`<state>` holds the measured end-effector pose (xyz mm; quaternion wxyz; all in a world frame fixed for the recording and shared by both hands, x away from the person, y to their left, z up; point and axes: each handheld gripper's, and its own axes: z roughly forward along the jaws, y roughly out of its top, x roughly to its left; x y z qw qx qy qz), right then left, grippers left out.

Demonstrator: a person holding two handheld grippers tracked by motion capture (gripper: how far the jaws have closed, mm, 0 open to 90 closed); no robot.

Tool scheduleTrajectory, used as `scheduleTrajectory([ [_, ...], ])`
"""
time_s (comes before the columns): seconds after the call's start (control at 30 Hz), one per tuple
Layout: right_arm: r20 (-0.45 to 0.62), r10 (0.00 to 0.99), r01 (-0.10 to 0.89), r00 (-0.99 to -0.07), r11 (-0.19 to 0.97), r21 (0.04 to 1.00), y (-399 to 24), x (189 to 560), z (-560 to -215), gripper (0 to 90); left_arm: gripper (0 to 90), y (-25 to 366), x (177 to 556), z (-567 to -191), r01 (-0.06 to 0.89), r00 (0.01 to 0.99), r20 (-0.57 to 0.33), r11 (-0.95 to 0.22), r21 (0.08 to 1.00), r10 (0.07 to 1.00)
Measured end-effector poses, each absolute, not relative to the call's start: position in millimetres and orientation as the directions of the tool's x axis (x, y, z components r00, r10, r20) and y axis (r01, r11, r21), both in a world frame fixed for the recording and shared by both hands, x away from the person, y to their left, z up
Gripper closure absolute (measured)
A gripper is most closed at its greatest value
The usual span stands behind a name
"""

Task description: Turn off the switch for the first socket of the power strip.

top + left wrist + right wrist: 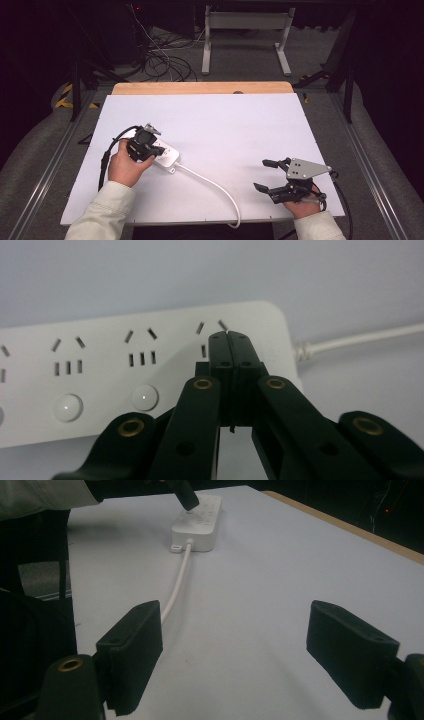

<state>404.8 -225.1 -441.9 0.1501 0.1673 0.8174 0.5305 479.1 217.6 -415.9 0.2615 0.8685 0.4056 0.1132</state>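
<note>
High view: a white power strip (165,155) lies left of centre on the white table (225,125), its white cable (215,187) running from its right end toward the lower middle of the frame and over the table's near edge. The left gripper (141,145) sits directly over the strip's left part, held by the left hand (125,167), whose pale sleeve (102,212) enters from the lower left corner. The right gripper (270,176), topped by a grey three-cornered plate (304,168), rests at the lower right of the frame, well apart from the strip, with its jaws spread wide and nothing between them. Left gripper view: the left gripper (228,335) has its two black jaws pressed together with no gap and nothing held; their tips lie over the socket holes nearest the strip's cable end. The power strip (100,380) spans the left and centre of the frame, showing further socket groups and round white buttons (145,397); the cable (360,337) leaves at the right. Right gripper view: the right gripper (235,652) has its jaws standing far apart at the bottom of the frame; the power strip (197,525) lies at upper centre, its cable (177,585) trailing down toward the left-hand jaw, and the left gripper's dark tip (186,495) meets the strip's top face.
</note>
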Motion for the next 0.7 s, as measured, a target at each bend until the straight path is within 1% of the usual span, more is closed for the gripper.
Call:
scheduleTrajectory([
  [0.07,-0.068,0.434,0.115,-0.898,0.382,0.917,-225.3,405.2,-442.0,22.9,90.0,215.4,475.1,-410.6,0.632,0.649,0.004,-0.541,0.555,0.761],
  [0.3,-0.07,0.436,0.113,-0.897,0.38,0.918,-225.7,404.2,-441.5,22.8,90.0,217.8,463.5,-398.6,0.604,0.654,0.019,-0.537,0.589,0.756],
  [0.4,-0.071,0.436,0.113,-0.897,0.381,0.918,-225.6,404.3,-441.5,22.9,88.9,220.2,455.4,-392.8,0.578,0.658,0.021,-0.522,0.627,0.753],
  [0.43,-0.07,0.436,0.113,-0.897,0.38,0.918,-225.6,404.3,-441.5,22.8,75.7,220.6,453.6,-391.6,0.573,0.652,0.029,-0.517,0.636,0.758],
  [0.47,-0.07,0.437,0.113,-0.897,0.379,0.918,-225.7,404.3,-441.4,22.8,72.2,221.6,450.8,-390.2,0.56,0.655,0.039,-0.52,0.645,0.754],
  [0.57,-0.072,0.437,0.111,-0.897,0.378,0.919,-226.4,404.2,-441.3,22.8,66.3,224.2,444.8,-387.0,0.536,0.67,0.034,-0.515,0.669,0.741],
  [0.6,-0.072,0.437,0.111,-0.897,0.378,0.919,-226.4,404.2,-441.3,22.8,66.3,225.4,441.8,-385.2,0.524,0.677,0.036,-0.516,0.678,0.735],
  [0.63,-0.072,0.438,0.111,-0.896,0.376,0.92,-226.6,404.1,-441.2,22.8,64.1,225.7,438.3,-383.8,0.515,0.684,0.035,-0.516,0.684,0.729],
  [0.67,-0.071,0.44,0.112,-0.895,0.376,0.92,-226.8,403.9,-441.1,22.7,58.0,225.8,434.5,-382.5,0.504,0.685,0.044,-0.518,0.691,0.727],
  [0.7,-0.072,0.438,0.11,-0.896,0.376,0.92,-226.8,403.8,-441.2,22.6,55.5,227.0,427.6,-380.2,0.474,0.689,0.066,-0.518,0.712,0.721],
])
